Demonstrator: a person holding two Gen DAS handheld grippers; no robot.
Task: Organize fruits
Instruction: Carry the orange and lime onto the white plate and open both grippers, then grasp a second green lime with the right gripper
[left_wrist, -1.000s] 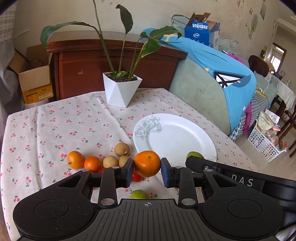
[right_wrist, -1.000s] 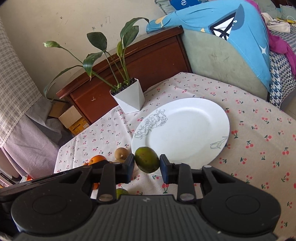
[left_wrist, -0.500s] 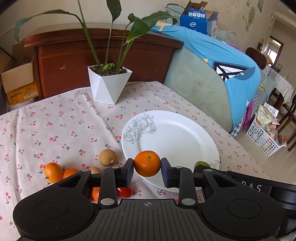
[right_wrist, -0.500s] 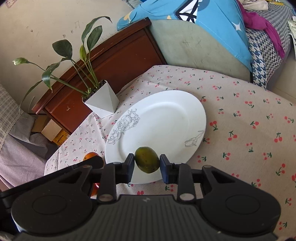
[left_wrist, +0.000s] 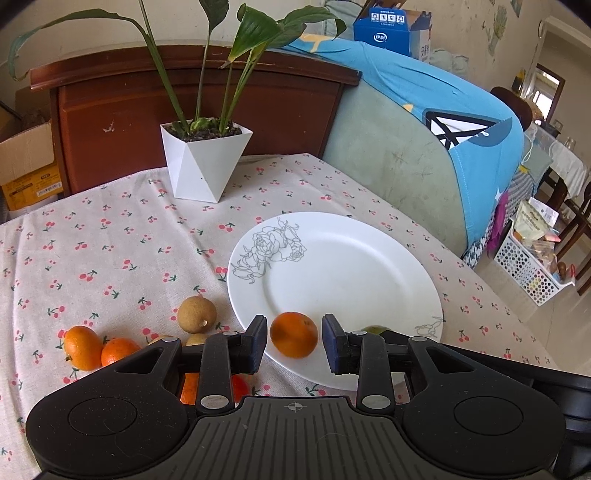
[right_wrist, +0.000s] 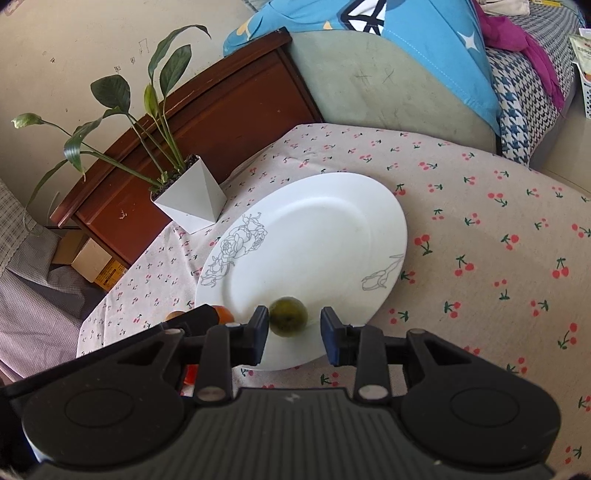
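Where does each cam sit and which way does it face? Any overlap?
Left wrist: on the left gripper, angled down over orange on plate; own fingers show.
Right wrist: on the right gripper, angled down over green fruit; own fingers show.
Shared: plate, both fruits, plant pot, tablecloth.

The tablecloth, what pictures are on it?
Little red cherries with green stems on the pale tablecloth, clearest in the right wrist view.

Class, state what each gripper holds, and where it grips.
Nothing. Both jaws just opened: the orange and green fruit sit released on the plate.
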